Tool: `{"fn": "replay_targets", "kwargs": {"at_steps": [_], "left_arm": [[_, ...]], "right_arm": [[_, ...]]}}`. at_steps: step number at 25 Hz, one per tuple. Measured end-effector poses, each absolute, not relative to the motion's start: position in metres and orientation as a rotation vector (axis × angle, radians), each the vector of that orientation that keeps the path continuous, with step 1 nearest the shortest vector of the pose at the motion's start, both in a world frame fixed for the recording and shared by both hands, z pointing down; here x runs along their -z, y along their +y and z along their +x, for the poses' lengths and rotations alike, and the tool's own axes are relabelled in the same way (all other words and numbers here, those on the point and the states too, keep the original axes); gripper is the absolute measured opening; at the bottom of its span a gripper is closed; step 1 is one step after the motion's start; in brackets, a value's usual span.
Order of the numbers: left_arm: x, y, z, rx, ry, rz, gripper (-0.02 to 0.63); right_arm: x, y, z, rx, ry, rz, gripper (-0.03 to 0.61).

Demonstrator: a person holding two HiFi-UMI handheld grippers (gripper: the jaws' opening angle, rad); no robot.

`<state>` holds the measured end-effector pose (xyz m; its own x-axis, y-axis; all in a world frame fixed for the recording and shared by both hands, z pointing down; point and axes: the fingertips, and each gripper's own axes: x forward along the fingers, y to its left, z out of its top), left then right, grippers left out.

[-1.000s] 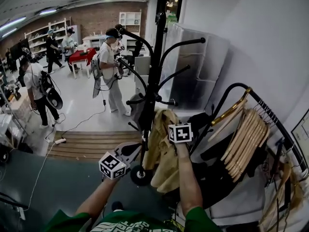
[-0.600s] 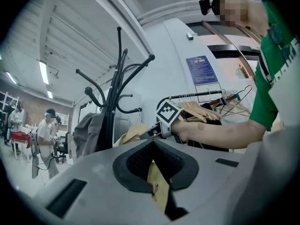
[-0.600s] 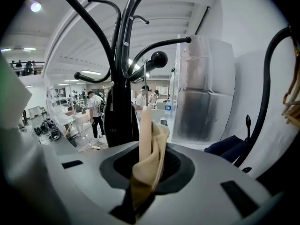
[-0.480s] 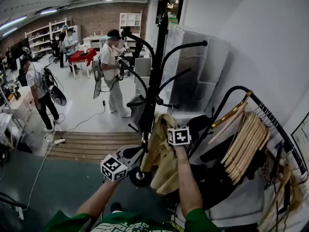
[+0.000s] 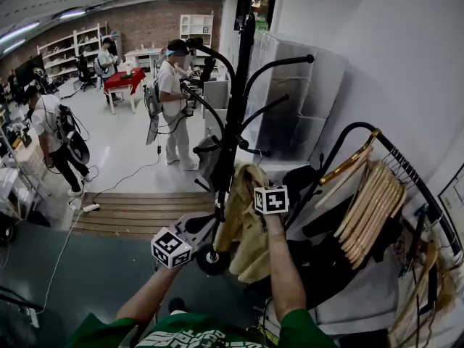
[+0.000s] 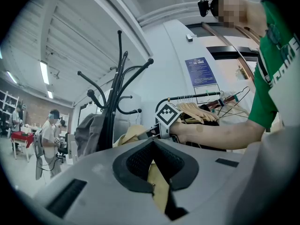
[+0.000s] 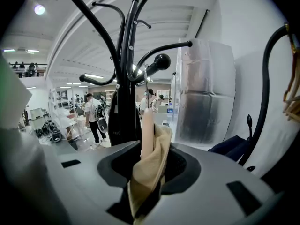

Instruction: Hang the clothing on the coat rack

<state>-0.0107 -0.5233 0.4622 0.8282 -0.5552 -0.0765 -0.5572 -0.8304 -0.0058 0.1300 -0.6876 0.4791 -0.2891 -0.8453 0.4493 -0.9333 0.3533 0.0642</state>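
Head view is showing a tan garment [image 5: 245, 227] hanging low against the black coat rack [image 5: 233, 122], bunched beside the pole and not spread out. A grey garment [image 5: 208, 162] is draping from one of the rack's lower arms.

The left gripper [image 6: 157, 172] is pointing level, and its jaws are clamping a fold of the tan cloth.

The right gripper [image 7: 146, 168] is tilting down a little. Its jaws have just been opening, with tan cloth and the neck of a wooden hanger [image 7: 146, 125] standing between them; the cloth is filling the gap and touching both sides. The hanger's wire hook [image 7: 146, 86] is reaching up to a knob-ended arm of the rack, though whether it is resting over that arm is unclear.

At the right, a curved black clothes rail [image 5: 348, 140] is carrying a packed row of bare wooden hangers [image 5: 370, 209], with dark clothes [image 5: 326, 267] hanging below them.
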Motion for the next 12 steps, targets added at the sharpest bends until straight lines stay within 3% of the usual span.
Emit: {"fn": "replay_targets", "kwargs": {"at_steps": [6,12], "left_arm": [[-0.466,-0.511,-0.013,-0.117,0.899,-2.979,0.003],[-0.473,-0.497,-0.014,-0.118,0.905,-2.995,0.003]], "right_arm": [[-0.472,-0.670,0.135,-0.275,-2.219,1.611,0.178],[-0.460,-0.636,0.140,-0.256,-2.247,1.633,0.181]]}}
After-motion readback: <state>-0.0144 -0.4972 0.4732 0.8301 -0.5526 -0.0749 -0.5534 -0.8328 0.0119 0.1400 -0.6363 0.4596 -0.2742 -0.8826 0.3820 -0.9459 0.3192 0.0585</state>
